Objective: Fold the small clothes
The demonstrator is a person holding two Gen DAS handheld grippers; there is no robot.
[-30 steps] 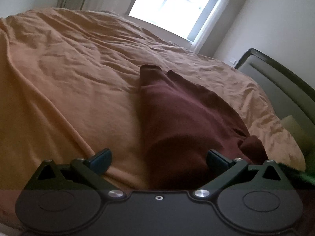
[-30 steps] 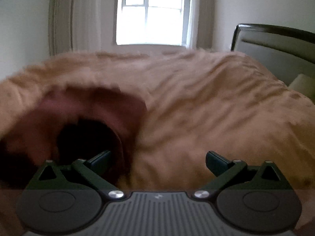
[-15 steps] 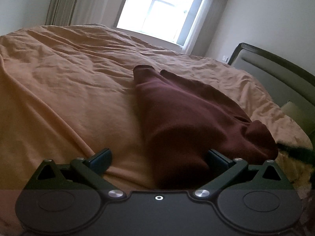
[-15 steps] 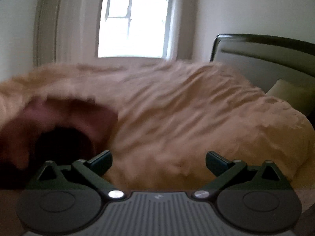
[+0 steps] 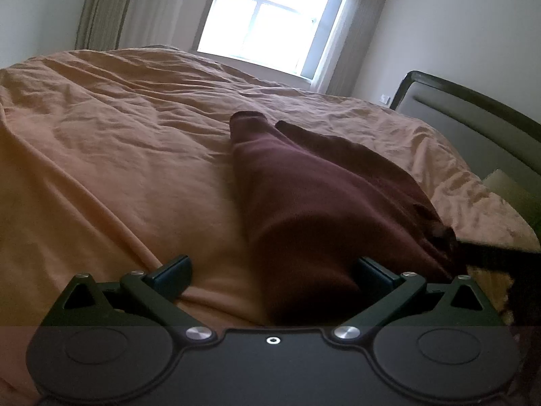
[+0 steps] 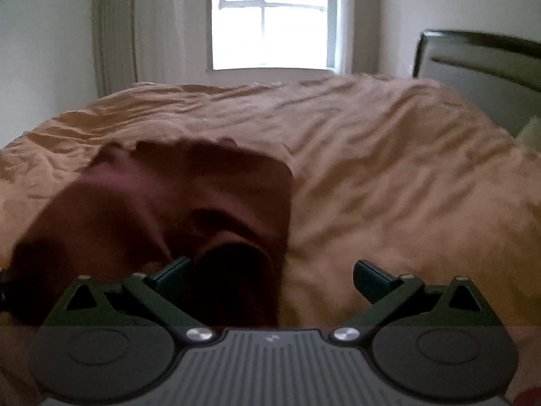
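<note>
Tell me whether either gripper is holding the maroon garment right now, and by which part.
Nothing is held. Both the left gripper and right gripper have open jaws, and the garment lies loose on the bed.

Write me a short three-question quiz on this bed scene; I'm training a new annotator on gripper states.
1. True or false: the left gripper is shut on the maroon garment.
2. What does the garment lie on: A) a bare mattress, B) an orange-brown bedspread, C) a table?
3. Fill in: the right gripper has its jaws ____.

Key: 1 false, both fingers stand wide apart; 2 B; 3 open.
</note>
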